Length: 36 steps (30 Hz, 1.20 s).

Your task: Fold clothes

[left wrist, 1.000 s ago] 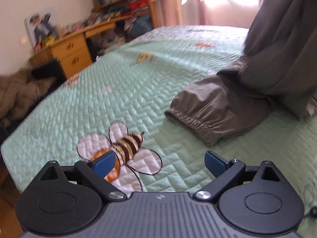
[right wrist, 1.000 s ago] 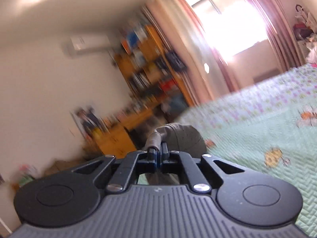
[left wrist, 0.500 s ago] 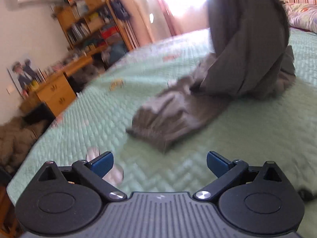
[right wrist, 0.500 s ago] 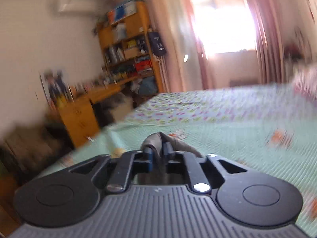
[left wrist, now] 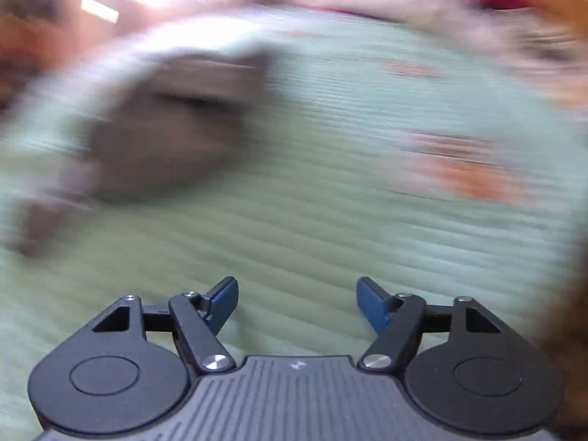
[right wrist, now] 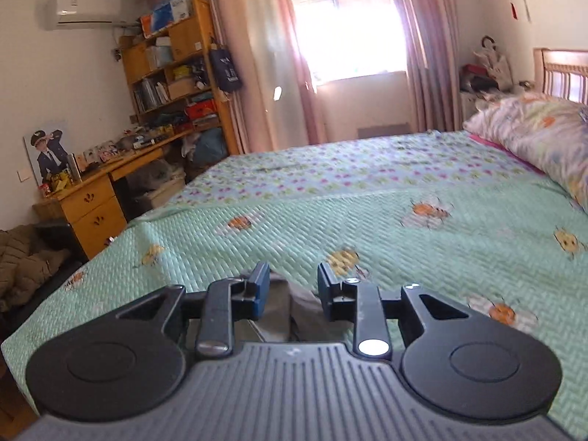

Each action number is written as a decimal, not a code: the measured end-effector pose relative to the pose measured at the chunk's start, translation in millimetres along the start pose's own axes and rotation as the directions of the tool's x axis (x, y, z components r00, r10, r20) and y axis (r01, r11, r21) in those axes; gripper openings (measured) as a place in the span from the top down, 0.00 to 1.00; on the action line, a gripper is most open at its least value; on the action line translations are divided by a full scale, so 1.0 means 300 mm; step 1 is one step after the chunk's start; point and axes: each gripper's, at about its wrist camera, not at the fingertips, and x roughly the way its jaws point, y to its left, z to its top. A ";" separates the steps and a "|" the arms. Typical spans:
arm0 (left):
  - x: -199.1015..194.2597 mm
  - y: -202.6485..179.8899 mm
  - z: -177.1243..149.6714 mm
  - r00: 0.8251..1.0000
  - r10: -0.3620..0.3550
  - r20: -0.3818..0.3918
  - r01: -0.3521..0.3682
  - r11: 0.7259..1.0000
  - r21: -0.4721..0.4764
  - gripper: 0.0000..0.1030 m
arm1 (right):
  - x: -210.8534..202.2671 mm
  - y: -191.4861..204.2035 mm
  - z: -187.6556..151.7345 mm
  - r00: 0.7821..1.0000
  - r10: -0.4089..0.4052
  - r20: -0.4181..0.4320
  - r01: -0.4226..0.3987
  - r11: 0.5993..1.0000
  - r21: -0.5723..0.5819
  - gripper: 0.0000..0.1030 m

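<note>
Setting: a bedroom, with a bed (right wrist: 422, 228) under a mint-green quilt printed with bees.
Left tongs: the left tongs (left wrist: 297, 303) hang released above the quilt with nothing between the blue pads; the jaws have just been closing in part from a wider spread.
Left view: heavily blurred, so little beyond colour and rough shape can be made out.
Garment, left view: the grey garment (left wrist: 165, 128) lies as a crumpled mound on the quilt at about 10 o'clock from the left tongs, well apart from them.
Right tongs: the right tongs (right wrist: 292, 288) stand partly spread, the jaws having just been opening; grey cloth (right wrist: 294, 307) shows low in the gap between the pads, and neither pad presses on it.
Garment, right view: only that small fold is visible, lying on the quilt just under the tongs at 6 o'clock.
Background, right view: a pillow (right wrist: 529, 128) at 2 o'clock by the headboard, a wooden desk (right wrist: 95, 202) and bookshelf (right wrist: 172, 66) at 10 o'clock, and a bright curtained window (right wrist: 345, 25) at 12 o'clock.
</note>
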 end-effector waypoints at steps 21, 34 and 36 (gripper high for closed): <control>-0.250 0.759 0.132 0.597 0.790 -0.140 -0.796 0.561 -0.228 0.01 | 0.651 0.210 -0.413 0.960 -0.080 -0.269 0.014 0.971 -0.238 0.97; -0.148 0.964 0.205 0.703 0.693 -0.159 -0.700 0.636 -0.324 0.06 | -0.051 -0.341 -0.459 0.924 -0.320 -0.208 0.360 0.913 0.194 0.96; -0.102 0.974 0.221 0.703 0.692 -0.165 -0.704 0.643 -0.301 0.07 | -0.067 -0.346 -0.502 0.931 -0.309 -0.197 0.349 0.909 0.227 0.91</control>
